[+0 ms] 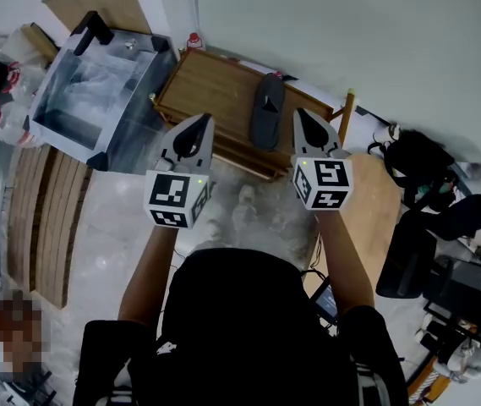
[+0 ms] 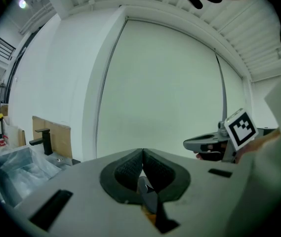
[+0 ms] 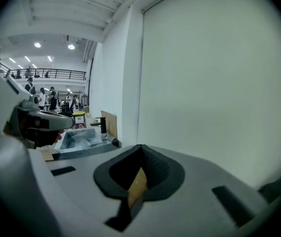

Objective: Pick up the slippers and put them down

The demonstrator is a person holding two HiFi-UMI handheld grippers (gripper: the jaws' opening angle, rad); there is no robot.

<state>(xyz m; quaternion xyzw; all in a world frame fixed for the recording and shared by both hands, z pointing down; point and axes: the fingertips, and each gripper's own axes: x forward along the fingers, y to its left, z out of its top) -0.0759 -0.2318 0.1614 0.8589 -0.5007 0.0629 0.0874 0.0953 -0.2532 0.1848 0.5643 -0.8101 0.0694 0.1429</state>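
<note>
A clear box (image 1: 96, 91) stands at the left, beside a wooden table (image 1: 210, 81). The left gripper (image 1: 203, 121) hovers with its jaws pressed together, empty. One dark slipper (image 1: 267, 108) lies on the table. The right gripper (image 1: 300, 115) is likewise closed on nothing.

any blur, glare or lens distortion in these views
Head view: sharp, evenly lit, the slipper clear on the wooden table, edges bowed. Left gripper view: fisheye, dark corners, the wall seam curves. Right gripper view: same dark rim, ceiling lamps glare far left.
</note>
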